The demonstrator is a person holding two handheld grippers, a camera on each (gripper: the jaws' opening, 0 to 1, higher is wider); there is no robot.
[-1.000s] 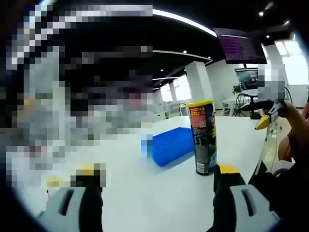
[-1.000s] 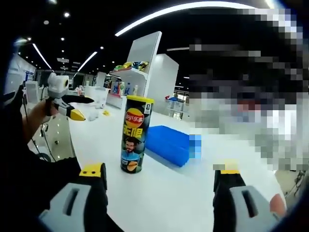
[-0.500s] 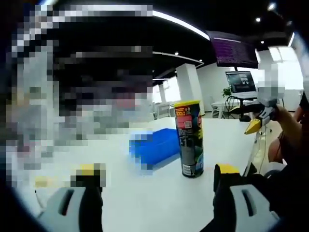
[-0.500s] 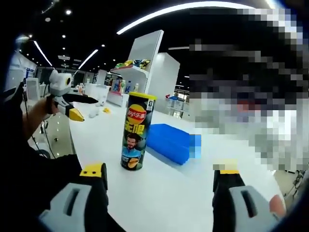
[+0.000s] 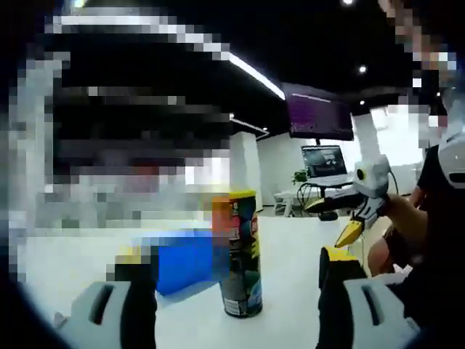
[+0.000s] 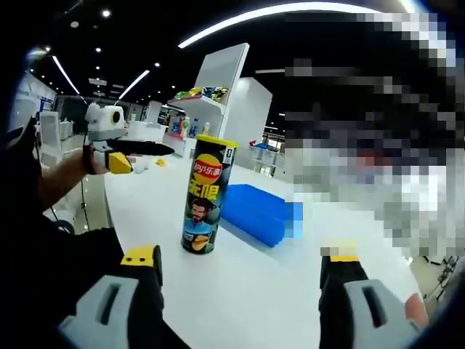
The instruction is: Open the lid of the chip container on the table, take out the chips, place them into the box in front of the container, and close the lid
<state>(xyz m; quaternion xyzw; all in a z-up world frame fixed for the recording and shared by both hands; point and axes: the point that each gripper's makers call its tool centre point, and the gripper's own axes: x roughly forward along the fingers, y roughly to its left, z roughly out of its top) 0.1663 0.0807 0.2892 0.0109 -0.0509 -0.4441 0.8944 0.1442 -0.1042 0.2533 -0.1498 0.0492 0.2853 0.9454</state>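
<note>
Yellow-lidded chip can (image 6: 205, 195) stands upright w/ lid on; your left gripper (image 6: 129, 154) is nearer; both grippers wide, empty.

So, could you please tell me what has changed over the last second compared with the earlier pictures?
The left tool has swung in toward the chip container and now sits nearer its top, seen in the right gripper view. Nothing was taken hold of or let go. The container still stands upright on the white table with its yellow lid on, the blue box behind it. The right tool hangs apart.
</note>
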